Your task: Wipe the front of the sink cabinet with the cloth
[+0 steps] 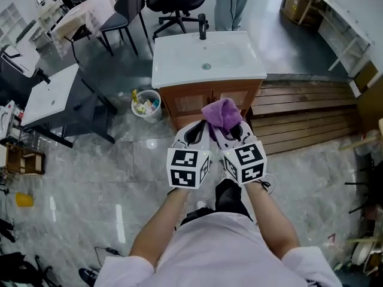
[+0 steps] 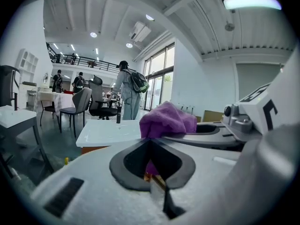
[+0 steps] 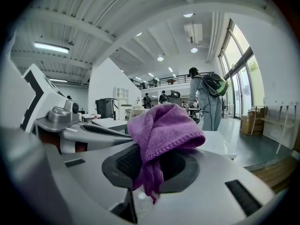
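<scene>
right gripper has its jaws pressed together on the purple cloth. the towelling bunches into a soft rounded lump above the tips, and a thin tail hangs down through the dark oval opening between the jaws. left gripper lies just beside it, its jaws also together at the tips around a dark diamond-shaped gap. the cloth sits right at those tips, but i cannot tell whether a fold is caught there. both grippers are pale grey with a matt, grainy surface, and each carries a white marker cube with black squares.

the cloth is held low in front of the sink cabinet, below the front edge of the worktop and a little right of its middle. i cannot tell whether it touches the cabinet. the worktop is smooth glossy white with a shallow rectangular basin and a black tap at the back edge. the cabinet front is warm brown wood with panelled doors.
</scene>
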The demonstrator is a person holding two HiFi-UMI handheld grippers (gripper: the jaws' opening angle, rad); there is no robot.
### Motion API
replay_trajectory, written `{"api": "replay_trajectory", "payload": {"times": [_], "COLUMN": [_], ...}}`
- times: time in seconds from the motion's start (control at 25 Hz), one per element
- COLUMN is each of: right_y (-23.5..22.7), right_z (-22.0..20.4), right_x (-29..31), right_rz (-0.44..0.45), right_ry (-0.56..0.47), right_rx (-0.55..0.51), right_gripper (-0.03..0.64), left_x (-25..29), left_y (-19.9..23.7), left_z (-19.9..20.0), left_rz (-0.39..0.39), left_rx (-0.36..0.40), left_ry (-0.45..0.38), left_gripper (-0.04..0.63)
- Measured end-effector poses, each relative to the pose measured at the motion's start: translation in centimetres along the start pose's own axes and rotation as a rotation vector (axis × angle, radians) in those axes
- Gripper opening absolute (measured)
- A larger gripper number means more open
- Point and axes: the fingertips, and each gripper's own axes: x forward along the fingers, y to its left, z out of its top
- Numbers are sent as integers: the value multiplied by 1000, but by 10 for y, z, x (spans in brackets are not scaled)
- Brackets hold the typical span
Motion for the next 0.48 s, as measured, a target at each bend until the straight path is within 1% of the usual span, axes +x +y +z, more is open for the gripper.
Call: {"api": "replay_trajectory", "payload": {"times": [0.2,0.48], "right_y": [7,14], "right_z": [9,17], "right_x": [-4,-5], "right_rz": [-3,-4], "right_ry": [-16,-43], "right_rx": [-1,-13], "right_gripper": [72,72], "left_x": [-7,-15], "left_y": [-1,3], "left_z": [7,12], "left_rz": [-4,19], "left_rx": [15,35], "left_ry": [-12,-34], "left_gripper": [5,5]}}
